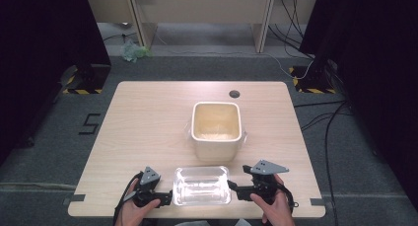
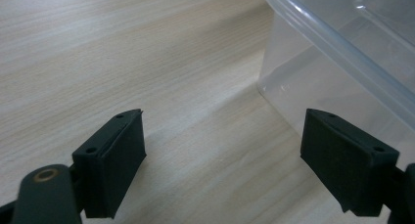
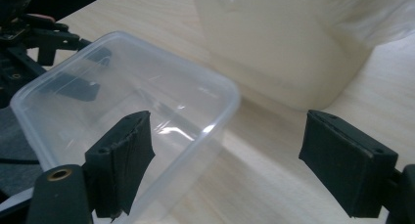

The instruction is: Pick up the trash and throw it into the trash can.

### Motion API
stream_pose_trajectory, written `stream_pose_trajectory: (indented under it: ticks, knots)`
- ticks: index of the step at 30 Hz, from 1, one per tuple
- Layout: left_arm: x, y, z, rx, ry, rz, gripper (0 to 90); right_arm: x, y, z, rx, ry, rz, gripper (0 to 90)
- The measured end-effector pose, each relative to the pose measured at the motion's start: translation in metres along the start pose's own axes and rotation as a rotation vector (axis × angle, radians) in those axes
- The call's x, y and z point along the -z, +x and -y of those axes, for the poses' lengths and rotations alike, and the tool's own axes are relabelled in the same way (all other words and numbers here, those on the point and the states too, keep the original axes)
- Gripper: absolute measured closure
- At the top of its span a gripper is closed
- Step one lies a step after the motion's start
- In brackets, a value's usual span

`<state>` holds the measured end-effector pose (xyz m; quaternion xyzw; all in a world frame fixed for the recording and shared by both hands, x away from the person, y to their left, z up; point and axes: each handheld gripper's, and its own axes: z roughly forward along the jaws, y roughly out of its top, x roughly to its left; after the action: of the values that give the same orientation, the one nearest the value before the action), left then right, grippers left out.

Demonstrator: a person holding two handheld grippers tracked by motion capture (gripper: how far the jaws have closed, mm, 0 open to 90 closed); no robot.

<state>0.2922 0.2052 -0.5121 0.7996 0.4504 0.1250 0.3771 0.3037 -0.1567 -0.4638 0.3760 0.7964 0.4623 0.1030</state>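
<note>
The clear plastic container (image 1: 202, 185) sits empty at the table's (image 1: 148, 117) near edge between the open left claw (image 1: 166, 198) and open right claw (image 1: 233, 190), and looks light, thin-walled and slippery, best pinched at its stiffer rim.
</note>
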Motion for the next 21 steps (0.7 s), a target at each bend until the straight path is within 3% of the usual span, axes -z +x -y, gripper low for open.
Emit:
stream_pose_trajectory:
  ticks: [6, 8, 12, 14, 21]
  knots:
    - [-0.002, -0.005, -0.001, -0.009, 0.002, 0.014, 15.9, -0.016, 0.005, 0.007, -0.021, 0.054, -0.057, 18.8]
    - [-0.002, -0.006, -0.002, -0.013, 0.0, 0.018, 16.5, -0.023, 0.006, 0.008, -0.056, 0.064, -0.105, 17.8]
    - [-0.003, -0.011, -0.006, -0.024, -0.001, 0.019, 17.1, -0.029, 0.009, 0.01, -0.081, 0.073, -0.144, 14.4]
    - [-0.003, -0.013, -0.007, -0.029, -0.001, 0.016, 17.5, -0.033, 0.009, 0.01, -0.114, 0.073, -0.144, 14.6]
    - [-0.003, -0.015, -0.008, -0.011, -0.001, 0.008, 20.7, -0.033, 0.012, 0.011, -0.107, 0.066, -0.127, 14.6]
